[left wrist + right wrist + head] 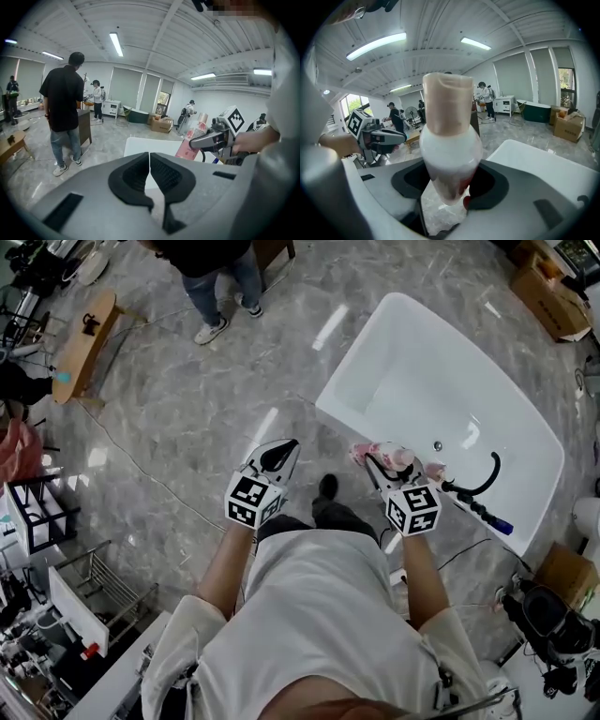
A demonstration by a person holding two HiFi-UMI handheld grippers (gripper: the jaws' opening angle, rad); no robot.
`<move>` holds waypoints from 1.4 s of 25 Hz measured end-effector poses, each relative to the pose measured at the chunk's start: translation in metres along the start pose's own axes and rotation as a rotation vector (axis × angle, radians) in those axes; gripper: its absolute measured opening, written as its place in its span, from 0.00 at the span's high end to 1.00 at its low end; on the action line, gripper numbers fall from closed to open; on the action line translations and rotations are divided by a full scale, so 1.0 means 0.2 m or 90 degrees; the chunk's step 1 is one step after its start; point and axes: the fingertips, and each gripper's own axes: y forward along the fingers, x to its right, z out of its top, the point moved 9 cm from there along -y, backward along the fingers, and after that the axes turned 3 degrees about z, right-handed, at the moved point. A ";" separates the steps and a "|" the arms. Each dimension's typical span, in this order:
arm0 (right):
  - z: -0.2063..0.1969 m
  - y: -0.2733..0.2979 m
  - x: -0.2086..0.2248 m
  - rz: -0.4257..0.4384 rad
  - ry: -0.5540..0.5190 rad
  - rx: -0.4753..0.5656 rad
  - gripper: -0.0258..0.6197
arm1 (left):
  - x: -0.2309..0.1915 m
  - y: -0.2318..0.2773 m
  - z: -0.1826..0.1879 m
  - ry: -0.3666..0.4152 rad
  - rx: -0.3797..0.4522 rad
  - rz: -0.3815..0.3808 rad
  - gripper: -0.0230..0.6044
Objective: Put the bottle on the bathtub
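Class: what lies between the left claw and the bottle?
Only bare marble floor lies between the left claw and the bottle in the head view; the person's dark shoe sits just nearer them.

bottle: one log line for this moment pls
right gripper: jaws shut on bottle | left gripper: jaws shut, empty | bottle: by bathtub rim, not set down

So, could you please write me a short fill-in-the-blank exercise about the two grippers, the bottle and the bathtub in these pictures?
1. The bottle is gripped between the jaws of the ___ gripper.
2. The left gripper is shut, with ___ between its jaws.
3. The bathtub is ___ in colour.

Missing words: right (the right gripper holds it); nothing; white.
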 end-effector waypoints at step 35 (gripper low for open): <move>-0.26 1.14 0.44 -0.016 -0.060 -0.083 0.58 | -0.60 0.76 -0.47 -0.048 -0.099 -0.049 0.94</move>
